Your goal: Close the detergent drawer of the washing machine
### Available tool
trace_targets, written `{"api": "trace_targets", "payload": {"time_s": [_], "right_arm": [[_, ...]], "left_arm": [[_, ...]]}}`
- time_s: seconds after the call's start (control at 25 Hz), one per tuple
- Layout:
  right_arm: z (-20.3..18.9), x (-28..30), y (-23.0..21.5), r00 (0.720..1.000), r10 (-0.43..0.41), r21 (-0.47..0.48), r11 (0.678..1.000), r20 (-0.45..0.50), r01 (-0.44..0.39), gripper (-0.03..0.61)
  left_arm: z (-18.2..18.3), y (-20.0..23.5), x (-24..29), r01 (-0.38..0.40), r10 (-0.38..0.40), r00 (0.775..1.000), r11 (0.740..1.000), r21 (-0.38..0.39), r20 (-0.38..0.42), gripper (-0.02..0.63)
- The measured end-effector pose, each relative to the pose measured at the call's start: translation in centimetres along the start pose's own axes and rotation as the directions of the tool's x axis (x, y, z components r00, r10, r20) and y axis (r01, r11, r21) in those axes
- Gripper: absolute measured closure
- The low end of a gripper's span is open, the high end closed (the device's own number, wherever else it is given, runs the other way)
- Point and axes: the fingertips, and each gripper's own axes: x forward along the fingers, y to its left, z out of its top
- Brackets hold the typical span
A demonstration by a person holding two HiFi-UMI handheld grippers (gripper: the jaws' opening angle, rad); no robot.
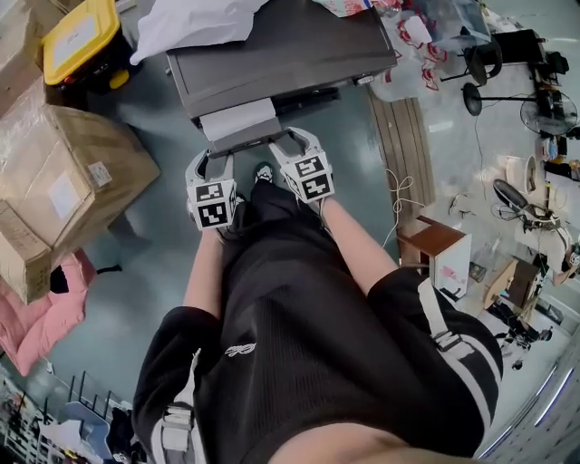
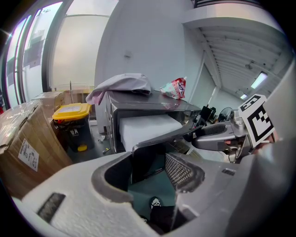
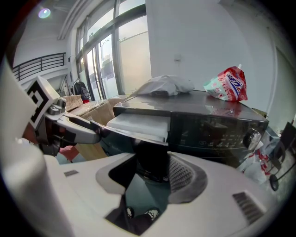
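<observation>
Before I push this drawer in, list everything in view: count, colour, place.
washing machine: 1, dark grey, middle, straight ahead
detergent drawer: 1, white with dark front, pulled out
cloth: 1, white, on the machine
bag: 1, red and white, on the machine
bin: 1, yellow lid, left of the machine
cardboard boxes: at least two, brown, floor at left
left gripper: 1, grey, jaws apart, at the drawer front
right gripper: 1, grey, jaws apart, at the drawer front

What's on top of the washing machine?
A white cloth and a red-and-white bag lie on top of the washer. Anything under the cloth is covered, so I can't see it.
</observation>
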Motion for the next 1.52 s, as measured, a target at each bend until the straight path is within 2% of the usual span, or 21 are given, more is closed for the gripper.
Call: {"api": "trace_targets", "payload": {"time_s": [0.64,1.52], "right_arm": [[0.8,0.2,-0.1,1.000,0.019,0.029,0.999,0.008,-0.019,0.380],[2.5,1.3,-0.4,0.999,0.038,0.010,0.999,0.019,-0.038,0.380]], "left_arm": [[0.6,0.3,0.2,-0.023,0.023,0.999,1.000,0.003,-0.045,0.388],[2.1,1.3,0.8,-0.052,0.052,0.998,0.999,-0.008,-0.042,0.388]]}}
